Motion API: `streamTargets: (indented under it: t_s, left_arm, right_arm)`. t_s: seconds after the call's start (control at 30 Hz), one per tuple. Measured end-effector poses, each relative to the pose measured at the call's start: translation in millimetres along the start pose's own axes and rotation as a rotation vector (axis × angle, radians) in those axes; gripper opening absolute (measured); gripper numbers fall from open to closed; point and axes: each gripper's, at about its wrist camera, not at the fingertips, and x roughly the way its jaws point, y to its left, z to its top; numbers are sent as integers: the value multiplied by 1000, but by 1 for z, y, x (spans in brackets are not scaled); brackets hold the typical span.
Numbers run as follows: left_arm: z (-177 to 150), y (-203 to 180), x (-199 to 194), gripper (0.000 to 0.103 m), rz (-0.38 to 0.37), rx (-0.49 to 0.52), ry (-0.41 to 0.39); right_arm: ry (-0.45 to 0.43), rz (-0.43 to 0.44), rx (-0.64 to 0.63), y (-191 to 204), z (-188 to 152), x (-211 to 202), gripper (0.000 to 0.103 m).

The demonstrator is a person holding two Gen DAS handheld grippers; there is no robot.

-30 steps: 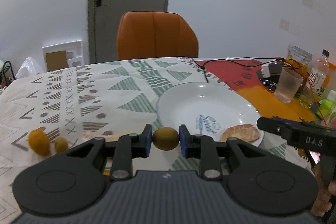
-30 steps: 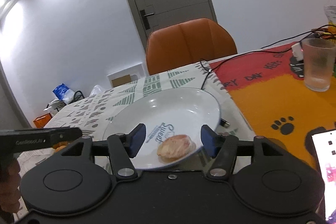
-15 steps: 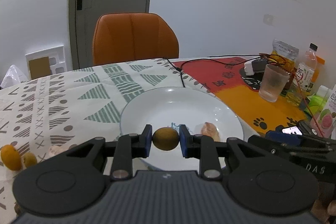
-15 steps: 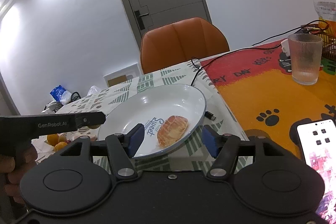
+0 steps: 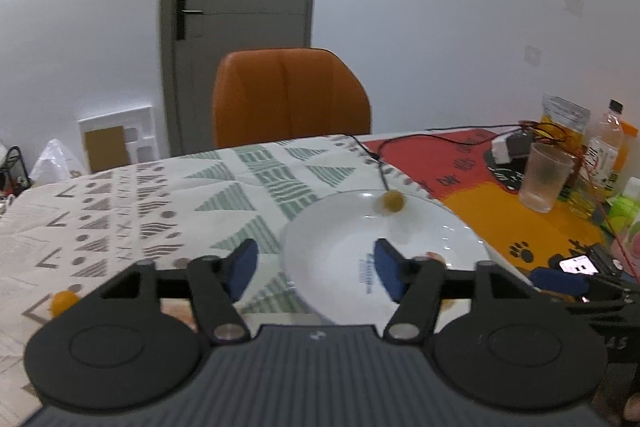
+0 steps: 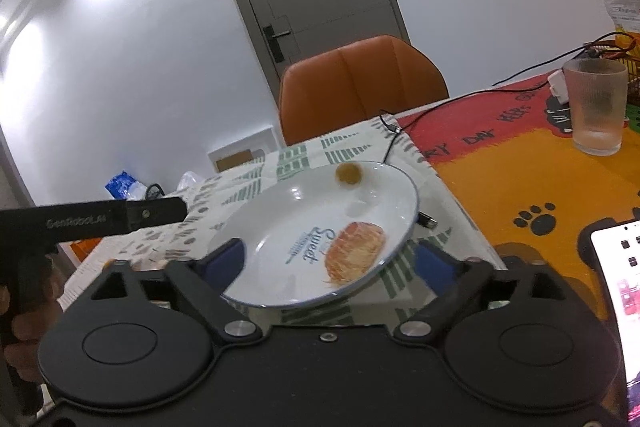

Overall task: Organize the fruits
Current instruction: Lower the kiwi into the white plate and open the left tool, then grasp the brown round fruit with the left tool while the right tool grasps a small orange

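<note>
A white plate (image 5: 340, 235) lies on the patterned tablecloth, also in the right wrist view (image 6: 280, 211). A small yellow-brown round fruit (image 5: 393, 201) is blurred near the plate's far rim, also in the right wrist view (image 6: 348, 173). A peeled orange piece (image 6: 354, 245) lies on the plate's near right side. My left gripper (image 5: 314, 269) is open and empty over the plate's near edge. My right gripper (image 6: 330, 261) is open and empty at the plate's near rim. An orange fruit (image 5: 64, 301) lies on the cloth at far left.
An orange chair (image 5: 288, 95) stands behind the table. A ribbed glass (image 5: 546, 177), a bottle (image 5: 606, 147) and snack bags stand at the right on a red and orange mat. A black cable (image 6: 390, 143) runs past the plate. A phone (image 6: 618, 267) lies at near right.
My left gripper has opened and let go of the small round fruit, which now moves at the plate's far rim. The right gripper stays open and has come closer to the plate.
</note>
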Motion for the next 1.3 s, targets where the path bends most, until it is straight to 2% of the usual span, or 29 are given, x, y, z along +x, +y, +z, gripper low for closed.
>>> streamTargets:
  t_s: [0.03, 0.13, 0.67, 0.93, 1.3]
  left_arm:
    - [-1, 5, -3, 76, 16, -3, -4]
    - [-4, 18, -10, 82, 59, -15, -12]
    - [-34, 88, -47, 83, 230, -129, 28]
    - [-49, 112, -60, 83, 265, -184, 39]
    - [-74, 121, -71, 83, 279, -206, 66]
  right_arm:
    - [-4, 5, 3, 1, 0, 0, 101]
    - [-4, 18, 0, 8, 0, 2, 103]
    - [26, 80, -38, 45, -8, 17, 103]
    - [44, 124, -82, 66, -12, 26, 103]
    - [67, 184, -146, 90, -18, 29, 103]
